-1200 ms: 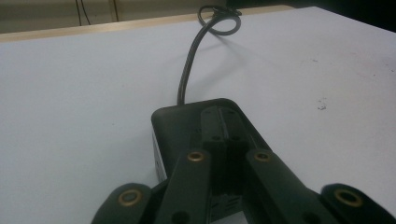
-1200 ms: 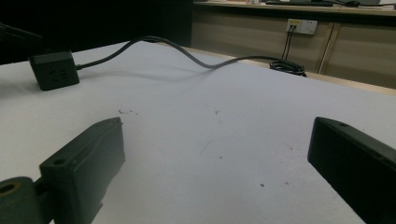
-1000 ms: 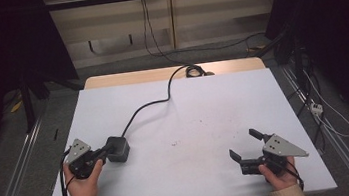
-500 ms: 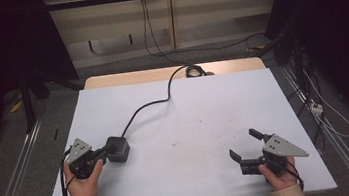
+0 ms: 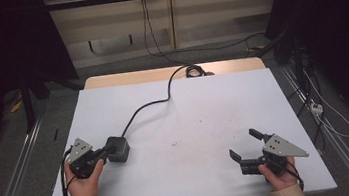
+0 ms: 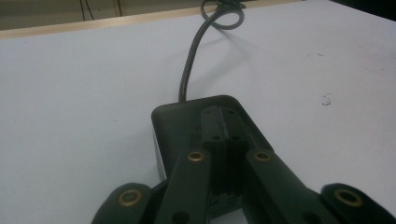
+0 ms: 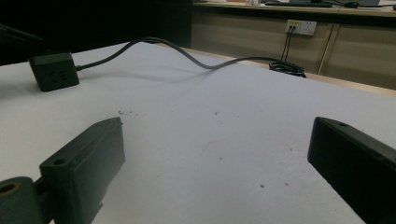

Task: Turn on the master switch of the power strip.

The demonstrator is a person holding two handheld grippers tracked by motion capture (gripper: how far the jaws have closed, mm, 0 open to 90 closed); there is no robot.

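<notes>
High view: my left gripper (image 5: 103,154) sits at the table's (image 5: 203,104) near-left, jaws closed together on top of the black power cube (image 5: 118,148). Right gripper (image 5: 246,147) near-right, jaws wide apart, holding nothing, well apart from cube.

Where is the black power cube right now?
In the high view the black power cube sits on the table's near-left part, right at the left gripper.
</notes>
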